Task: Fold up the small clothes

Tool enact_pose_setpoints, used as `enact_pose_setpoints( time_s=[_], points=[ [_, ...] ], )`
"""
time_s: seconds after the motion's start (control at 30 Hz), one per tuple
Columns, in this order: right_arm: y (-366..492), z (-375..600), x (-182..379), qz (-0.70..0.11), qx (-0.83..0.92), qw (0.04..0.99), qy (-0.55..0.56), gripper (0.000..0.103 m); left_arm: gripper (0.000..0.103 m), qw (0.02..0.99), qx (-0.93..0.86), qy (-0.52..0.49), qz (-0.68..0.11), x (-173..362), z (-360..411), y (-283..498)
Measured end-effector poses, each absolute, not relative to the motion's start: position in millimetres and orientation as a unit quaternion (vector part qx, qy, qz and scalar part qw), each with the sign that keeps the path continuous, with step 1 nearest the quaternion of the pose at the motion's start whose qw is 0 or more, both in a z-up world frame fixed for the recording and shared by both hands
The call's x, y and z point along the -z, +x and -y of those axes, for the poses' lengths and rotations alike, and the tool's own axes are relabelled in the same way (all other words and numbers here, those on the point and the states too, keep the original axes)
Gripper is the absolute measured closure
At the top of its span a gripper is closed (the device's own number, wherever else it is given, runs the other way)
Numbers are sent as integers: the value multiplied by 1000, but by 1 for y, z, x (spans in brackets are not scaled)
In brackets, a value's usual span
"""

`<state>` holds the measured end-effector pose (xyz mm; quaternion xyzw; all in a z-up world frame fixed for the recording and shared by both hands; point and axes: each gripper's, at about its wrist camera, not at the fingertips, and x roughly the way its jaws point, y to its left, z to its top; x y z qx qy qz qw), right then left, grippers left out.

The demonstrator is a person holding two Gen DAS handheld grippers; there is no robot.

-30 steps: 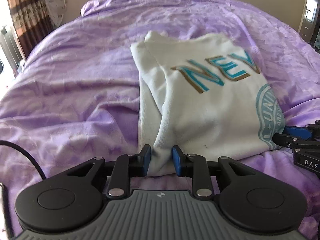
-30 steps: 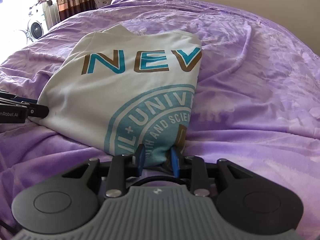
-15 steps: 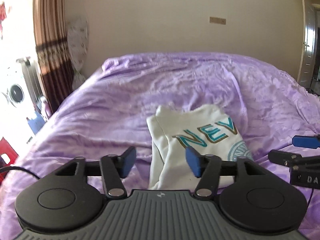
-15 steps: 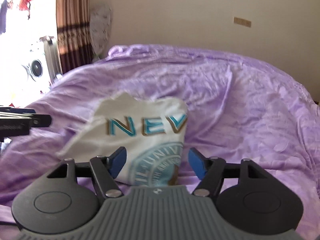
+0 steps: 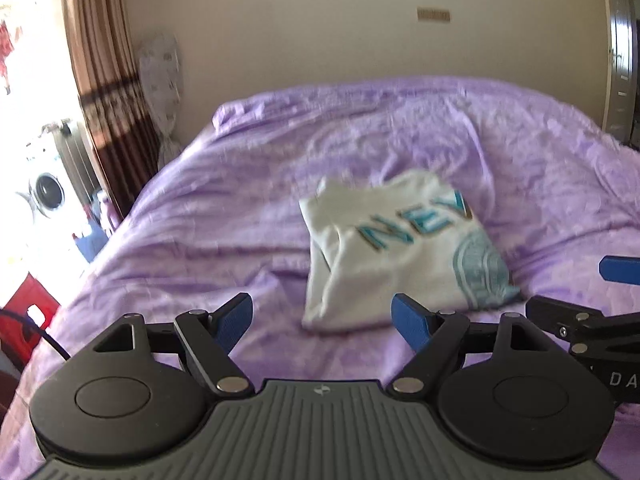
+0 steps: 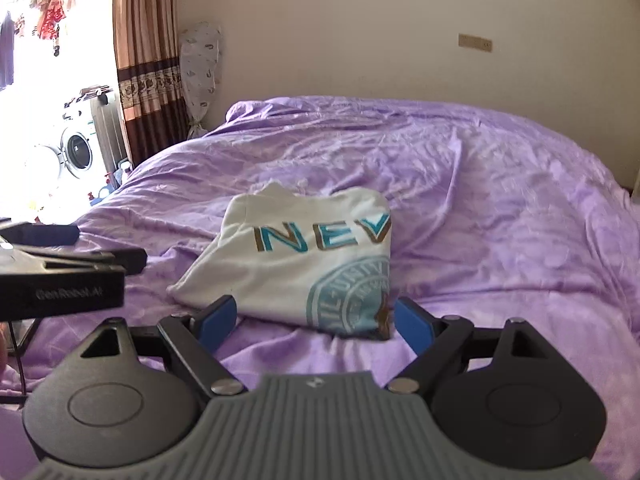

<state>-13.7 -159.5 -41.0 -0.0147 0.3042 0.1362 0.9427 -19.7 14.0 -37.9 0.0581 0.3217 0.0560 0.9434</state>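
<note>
A folded white T-shirt [image 5: 396, 256] with teal "NEV" lettering and a round teal seal lies on the purple bedspread [image 5: 224, 216]; it also shows in the right wrist view [image 6: 304, 264]. My left gripper [image 5: 322, 322] is open and empty, held back from the shirt's near edge. My right gripper [image 6: 316, 322] is open and empty, just short of the shirt's near right corner. Each gripper shows at the edge of the other's view: the right one [image 5: 592, 304] and the left one [image 6: 68, 264].
The bed [image 6: 500, 200] fills most of both views, with a beige wall [image 6: 360, 40] behind it. A brown curtain [image 6: 140, 60], a covered fan [image 6: 200, 68] and a washing machine [image 6: 76, 148] stand at the left past the bed's edge.
Both grippers were shut on the shirt's near edge, then opened and let it go. They have pulled back and up, so the shirt lies farther away.
</note>
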Motion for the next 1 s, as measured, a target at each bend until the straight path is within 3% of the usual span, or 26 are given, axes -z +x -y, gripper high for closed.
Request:
enact_pose_setpoints(
  time_s=[0.3, 1.0],
  points=[
    [4, 153, 70, -360, -130, 923, -32, 21, 10, 920, -54, 37, -387, 65, -18, -10],
    [14, 152, 80, -385, -143, 911, -31, 21, 10, 915, -55, 36, -398, 68, -19, -7]
  ],
)
